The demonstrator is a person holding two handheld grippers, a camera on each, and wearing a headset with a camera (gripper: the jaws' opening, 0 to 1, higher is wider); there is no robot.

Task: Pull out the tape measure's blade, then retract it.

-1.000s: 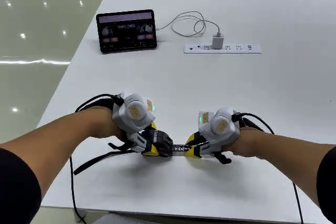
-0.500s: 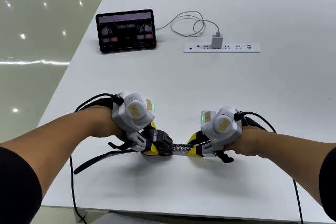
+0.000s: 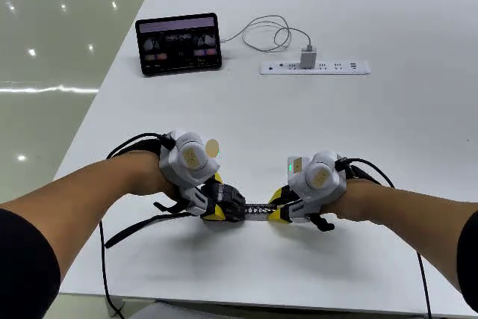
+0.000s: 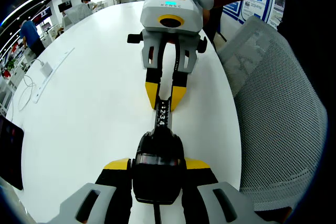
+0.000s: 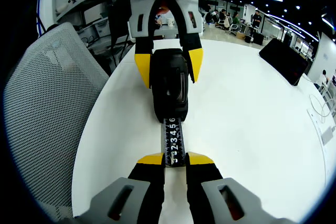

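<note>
Head view, desk: A white desk [image 3: 336, 132] is seen, with both grippers held low near its front edge.
Head view, left gripper: The left gripper [image 3: 220, 201] is clamped on the black tape measure [image 3: 230, 203].
Head view, right gripper: The right gripper [image 3: 275, 207] is closed on the blade [image 3: 256, 208]. A short stretch of blade is drawn out between the two grippers.
Head view, far side: A tablet [image 3: 179, 42] and a power strip [image 3: 315, 69] are set well apart from the grippers.
Left gripper view, fingers: The yellow-tipped fingers [image 4: 118, 164] are pressed against both sides of the tape measure [image 4: 157, 166].
Left gripper view, blade: The blade [image 4: 162, 115] is stretched straight ahead into the right gripper [image 4: 164, 95].
Right gripper view, fingers: The fingers [image 5: 152, 160] are pinched together on the blade's end [image 5: 175, 148], with numerals 2 to 6 shown.
Right gripper view, beyond: The tape measure [image 5: 169, 85] is held by the left gripper [image 5: 169, 66], beside a mesh chair [image 5: 47, 108].
</note>
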